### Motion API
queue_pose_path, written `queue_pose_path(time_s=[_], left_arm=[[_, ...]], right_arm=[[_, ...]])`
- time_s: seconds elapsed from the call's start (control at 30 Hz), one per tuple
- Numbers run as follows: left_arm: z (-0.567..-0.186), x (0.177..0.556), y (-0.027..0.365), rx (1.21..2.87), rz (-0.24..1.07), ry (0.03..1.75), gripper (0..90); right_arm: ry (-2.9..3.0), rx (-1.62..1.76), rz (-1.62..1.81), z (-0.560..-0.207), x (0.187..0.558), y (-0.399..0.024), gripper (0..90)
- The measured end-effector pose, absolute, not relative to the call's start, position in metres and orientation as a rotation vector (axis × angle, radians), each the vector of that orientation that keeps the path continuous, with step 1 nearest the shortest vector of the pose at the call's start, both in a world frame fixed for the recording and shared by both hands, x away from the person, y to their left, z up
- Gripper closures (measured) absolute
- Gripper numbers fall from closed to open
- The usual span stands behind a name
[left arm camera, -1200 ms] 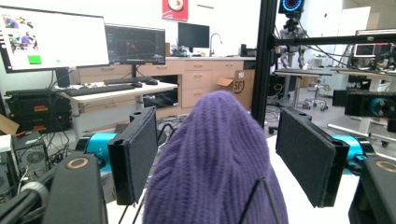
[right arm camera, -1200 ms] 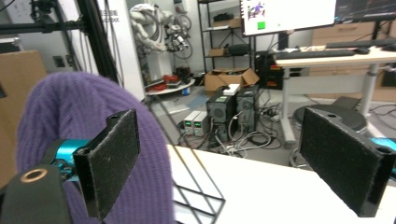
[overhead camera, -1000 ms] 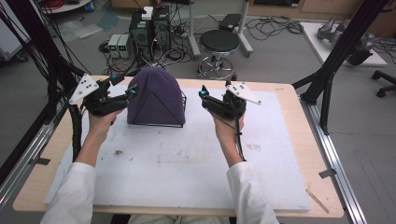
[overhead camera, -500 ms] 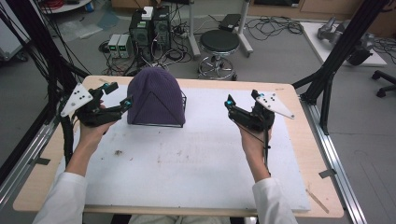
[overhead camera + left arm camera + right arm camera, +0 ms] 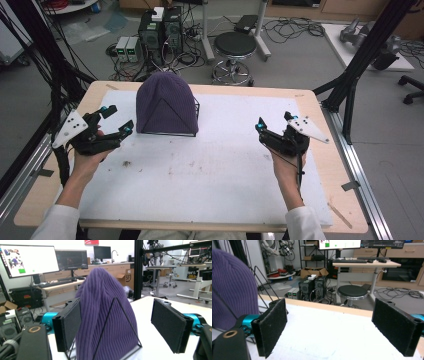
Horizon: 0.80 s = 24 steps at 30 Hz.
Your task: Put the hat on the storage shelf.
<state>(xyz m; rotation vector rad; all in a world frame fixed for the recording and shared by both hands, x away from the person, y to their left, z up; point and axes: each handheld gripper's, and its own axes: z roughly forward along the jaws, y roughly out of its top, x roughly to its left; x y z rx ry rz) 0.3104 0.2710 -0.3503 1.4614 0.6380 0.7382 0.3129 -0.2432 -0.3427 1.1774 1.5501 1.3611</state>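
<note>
Beanie: a purple ribbed knit beanie [image 5: 165, 104] is pulled over a black wire pyramid stand [image 5: 195, 107], toward the far left of the desk.
Stand: its base sits on the white mat [image 5: 220, 170]; 1 slanted wire crosses the knit in my left gripper view.
My left hand-held gripper: [image 5: 116, 123] just left of the beanie, not touching it. Its jaws stand wide apart and have just been opening; nothing is pressed between the pads, though the beanie [image 5: 105, 315] shows beyond the gap.
My right hand-held gripper: [image 5: 276, 128] well apart from the beanie, over the right of the mat, jaws wide apart with nothing between them.
Desk: pale wooden rim [image 5: 320, 107] around the mat, which has a few brown smudges.
Beyond the desk: a round black stool [image 5: 235, 46] and 2 computer towers [image 5: 161, 27] on the floor.
</note>
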Motion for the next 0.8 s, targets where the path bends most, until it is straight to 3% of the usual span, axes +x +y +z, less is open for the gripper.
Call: queue_pose_path(time_s=[0.8], left_arm=[[-0.395, 0.281, 0.293, 1.520, 0.698, 0.781, 22.1]], right_arm=[[1.641, 1.330, 1.295, -0.387, 0.284, -0.275, 12.1]])
